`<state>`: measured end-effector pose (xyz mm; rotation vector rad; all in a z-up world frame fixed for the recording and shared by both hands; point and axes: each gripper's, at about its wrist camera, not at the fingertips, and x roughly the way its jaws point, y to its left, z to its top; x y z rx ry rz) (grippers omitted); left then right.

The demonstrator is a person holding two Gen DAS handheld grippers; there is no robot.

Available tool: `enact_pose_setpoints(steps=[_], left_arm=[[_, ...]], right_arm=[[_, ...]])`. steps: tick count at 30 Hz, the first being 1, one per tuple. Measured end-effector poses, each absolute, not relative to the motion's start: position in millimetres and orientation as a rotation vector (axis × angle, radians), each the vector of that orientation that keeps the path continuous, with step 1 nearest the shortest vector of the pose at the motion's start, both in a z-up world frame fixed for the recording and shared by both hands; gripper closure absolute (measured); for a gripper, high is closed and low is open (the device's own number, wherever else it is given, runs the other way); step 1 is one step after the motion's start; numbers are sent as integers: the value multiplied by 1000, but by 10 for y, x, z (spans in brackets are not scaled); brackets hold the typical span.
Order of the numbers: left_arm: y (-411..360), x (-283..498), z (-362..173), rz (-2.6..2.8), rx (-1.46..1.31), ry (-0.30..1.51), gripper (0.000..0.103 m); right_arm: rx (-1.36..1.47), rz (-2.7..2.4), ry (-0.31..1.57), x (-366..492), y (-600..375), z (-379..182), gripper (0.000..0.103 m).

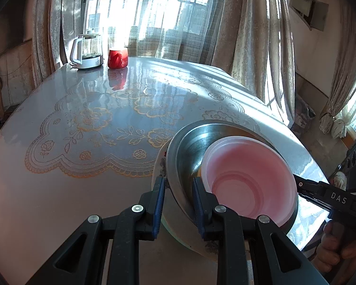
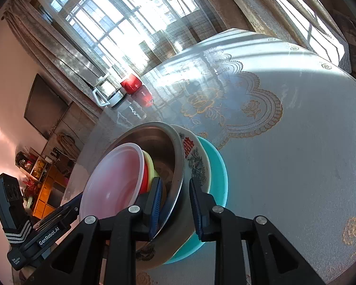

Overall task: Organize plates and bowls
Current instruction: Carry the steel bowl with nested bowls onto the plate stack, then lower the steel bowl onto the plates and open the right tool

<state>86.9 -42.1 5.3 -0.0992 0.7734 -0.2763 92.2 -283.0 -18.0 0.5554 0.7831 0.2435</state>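
A nested stack stands near the table's edge. A translucent pink bowl [image 1: 246, 171] [image 2: 111, 180] lies in a steel bowl [image 1: 192, 147] [image 2: 159, 140], over red [image 2: 143, 180] and yellow [image 2: 149, 163] bowls. Under the steel bowl come a white patterned plate [image 2: 194, 156] and a teal plate [image 2: 218, 173]. My left gripper [image 1: 179, 201] straddles the steel rim, one finger inside and one outside, jaws slightly apart. From the opposite side my right gripper [image 2: 175, 209] straddles the same rim, with gaps showing at its pads. Each gripper also shows in the other's view: right gripper [image 1: 299, 186], left gripper [image 2: 68, 209].
A glass kettle [image 1: 86, 52] and a red cup [image 1: 117, 58] stand at the far end of the lace-patterned table [image 1: 83, 142], by the curtained window. The table edge falls away just right of the stack. A hand [image 1: 339, 244] holds the right gripper.
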Motion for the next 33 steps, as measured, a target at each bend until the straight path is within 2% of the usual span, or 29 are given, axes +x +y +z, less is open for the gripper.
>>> enact_pose_setpoints(steps=[4, 9, 15, 17, 19, 24, 28, 33], left_arm=[[-377, 858, 47, -286, -124, 775, 77], [-441, 809, 43, -289, -98, 769, 78], [-417, 792, 47, -288, -105, 770, 77], [-418, 774, 58, -278, -91, 763, 75], [-417, 759, 69, -268, -82, 755, 75], [-410, 724, 85, -255, -70, 739, 73], [-410, 695, 76, -261, -61, 732, 73], [-400, 708, 69, -270, -64, 729, 73]], right_arm=[[564, 249, 775, 893, -2816, -186, 79], [541, 236, 760, 893, -2753, -152, 88], [508, 194, 754, 889, -2777, -123, 85], [498, 175, 721, 839, -2803, -55, 77], [489, 189, 684, 772, -2815, 50, 75], [370, 254, 665, 730, -2567, 232, 75], [248, 200, 719, 825, -2333, 164, 75], [228, 168, 734, 895, -2300, 73, 84]])
